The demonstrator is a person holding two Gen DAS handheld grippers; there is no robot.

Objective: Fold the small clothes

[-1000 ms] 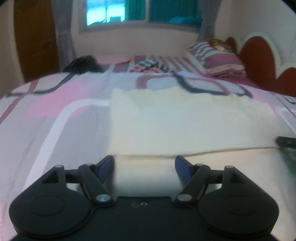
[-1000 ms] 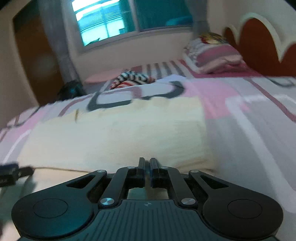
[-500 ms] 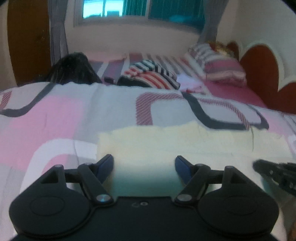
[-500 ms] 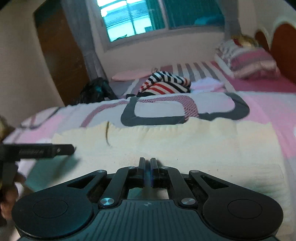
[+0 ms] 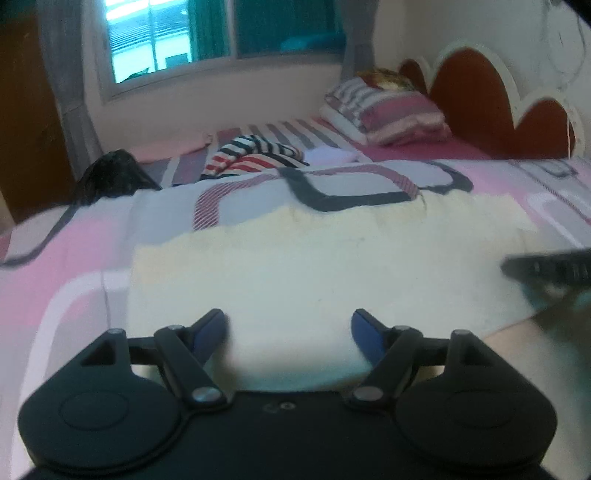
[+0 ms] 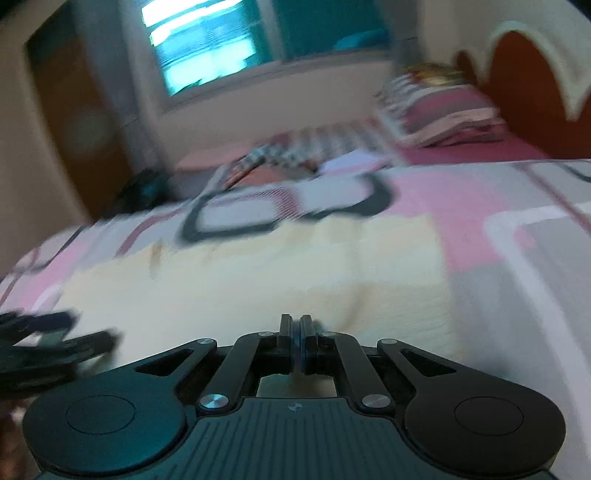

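A pale cream cloth lies spread flat on the patterned bedspread. My left gripper is open above the cloth's near left part, with cloth showing between the fingers. My right gripper is shut over the cloth's near right part; whether it pinches any cloth cannot be told. The right gripper shows blurred at the right edge of the left wrist view, and the left gripper shows at the left edge of the right wrist view.
A striped garment lies farther back on the bed. Striped and pink pillows rest against the red headboard. A dark bag sits at the bed's far left. A window and a brown door stand behind.
Both grippers have swung over the cloth; the views shifted, the right one now motion-blurred. The left stays open and the right stays shut.
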